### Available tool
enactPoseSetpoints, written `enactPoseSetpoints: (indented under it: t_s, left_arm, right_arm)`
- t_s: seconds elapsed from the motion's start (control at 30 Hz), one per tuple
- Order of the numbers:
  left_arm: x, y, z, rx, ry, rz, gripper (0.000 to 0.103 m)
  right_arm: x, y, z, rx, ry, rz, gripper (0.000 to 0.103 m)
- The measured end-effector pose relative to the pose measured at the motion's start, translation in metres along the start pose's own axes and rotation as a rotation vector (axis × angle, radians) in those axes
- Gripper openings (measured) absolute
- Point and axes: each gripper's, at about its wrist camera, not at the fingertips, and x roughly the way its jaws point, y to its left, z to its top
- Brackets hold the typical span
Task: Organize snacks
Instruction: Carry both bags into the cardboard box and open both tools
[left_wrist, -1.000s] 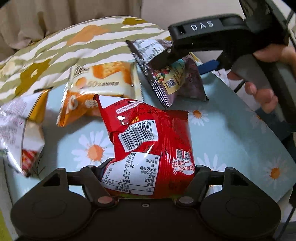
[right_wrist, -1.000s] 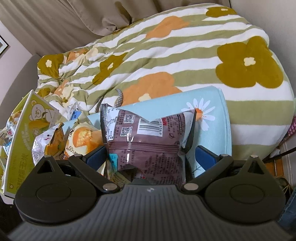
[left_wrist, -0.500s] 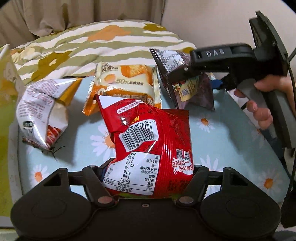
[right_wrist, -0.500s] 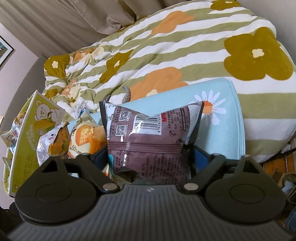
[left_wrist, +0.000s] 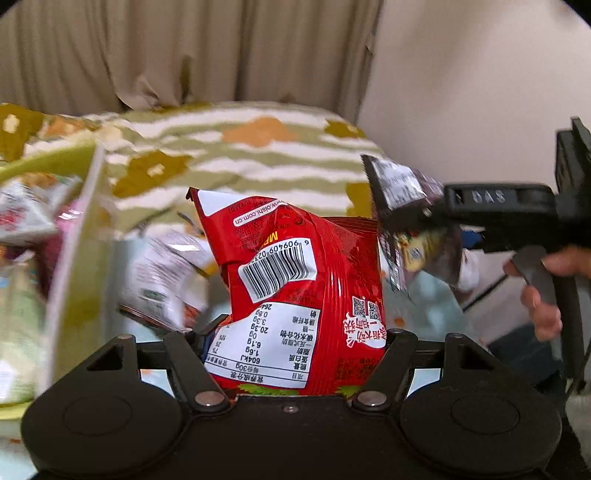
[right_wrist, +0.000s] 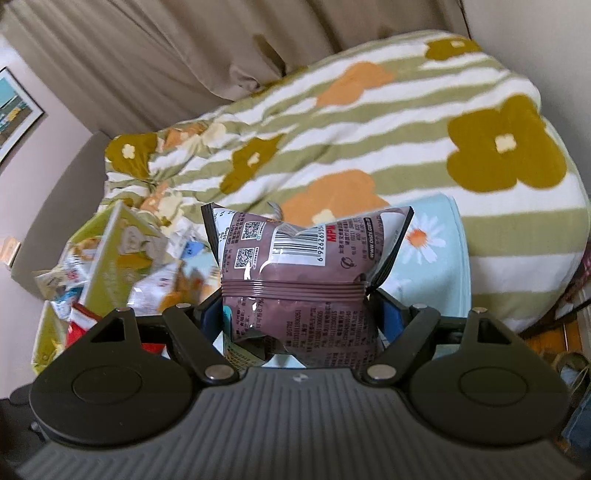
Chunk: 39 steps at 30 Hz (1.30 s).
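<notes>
My left gripper (left_wrist: 295, 332) is shut on a red snack bag (left_wrist: 291, 280) with a white barcode label and holds it up in the air. My right gripper (right_wrist: 295, 306) is shut on a brown-purple snack bag (right_wrist: 303, 266), also lifted; that bag (left_wrist: 410, 229) and the right gripper (left_wrist: 428, 214) show at the right of the left wrist view. A green carton (right_wrist: 110, 254) with snack packets in it stands at the left, and it shows in the left wrist view (left_wrist: 74, 236) too. A white and orange packet (left_wrist: 162, 280) lies blurred below.
A light blue daisy-print cloth (right_wrist: 432, 258) covers the surface below. Behind it lies a striped floral blanket (right_wrist: 369, 147), with curtains (left_wrist: 184, 51) and a wall beyond. Several loose packets (right_wrist: 62, 280) sit beside the carton at the left.
Both grippers have risen and tilted up with their bags. The left view now looks over the blanket to the curtains, and the green carton has come in at the left.
</notes>
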Motion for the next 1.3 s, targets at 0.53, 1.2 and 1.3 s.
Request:
enactPoseSetpoints:
  t_s: [0.53, 1.2, 1.3]
  left_arm:
    - [-0.114, 0.101, 0.029, -0.128, -0.193, 0.218, 0.073]
    - [-0.103, 0.244, 0.029, -0.217, -0.074, 0.235, 0.101]
    - [-0.103, 0.254, 0.023, -0.209, -0.058, 0.226, 0.101]
  right_arm:
    - [-0.027, 0.165, 0.014, -0.195, -0.073, 0.167, 0.096]
    - [0.058, 0.321, 0.004, -0.221, -0.021, 0.183, 0.096]
    - [0.065, 0.328, -0.001, -0.222, -0.014, 0.144, 0.097]
